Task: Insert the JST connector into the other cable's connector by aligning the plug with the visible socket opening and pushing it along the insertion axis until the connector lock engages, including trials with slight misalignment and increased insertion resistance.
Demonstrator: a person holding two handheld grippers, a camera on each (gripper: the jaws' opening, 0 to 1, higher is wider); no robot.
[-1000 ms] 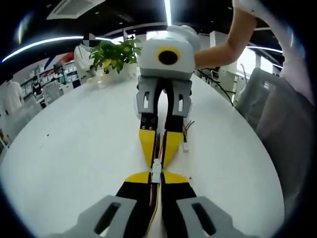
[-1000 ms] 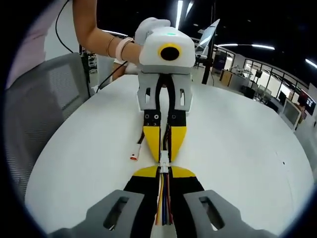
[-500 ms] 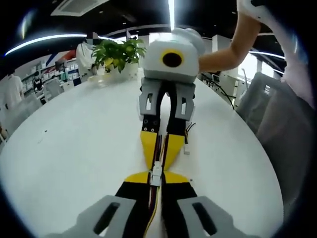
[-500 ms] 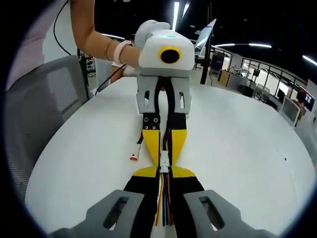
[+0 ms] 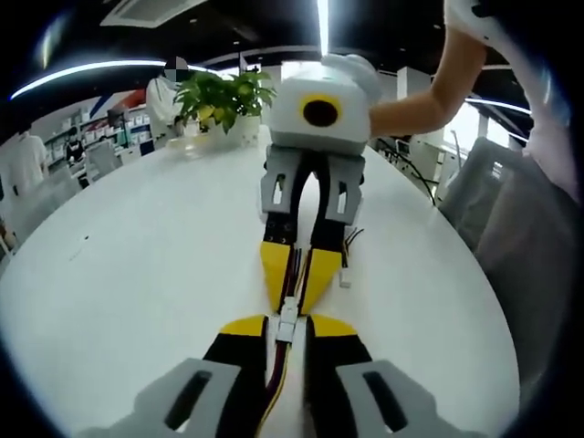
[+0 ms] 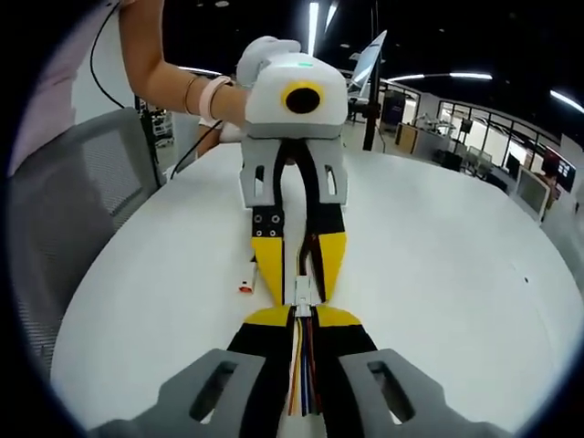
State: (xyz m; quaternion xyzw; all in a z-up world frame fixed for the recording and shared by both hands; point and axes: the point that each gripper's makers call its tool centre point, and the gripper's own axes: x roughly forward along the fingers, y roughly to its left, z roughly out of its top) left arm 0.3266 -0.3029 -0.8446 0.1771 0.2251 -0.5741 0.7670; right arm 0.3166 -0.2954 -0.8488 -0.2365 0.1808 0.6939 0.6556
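Right gripper (image 6: pixel 301 319) edged leftward, JST connector (image 6: pixel 302 294) clamped.

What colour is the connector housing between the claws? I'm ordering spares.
White connector housing, clearest in the right gripper view.

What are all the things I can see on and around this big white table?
White connector pair: one joined-looking piece, white, between the two grippers' tips.
Wire bundles: two, multicoloured, one running back into each gripper.
Loose connector: one, orange and white, lying on the table beside the grippers.
Table: one, white, round-edged.
Potted plant: one, green, far table edge.
Chair: one, grey mesh, beside the table.
Left gripper: yellow-tipped black fingers, shut on its cable.
Right gripper: same colours, shut on its cable.
Person's arm: holding the right gripper.
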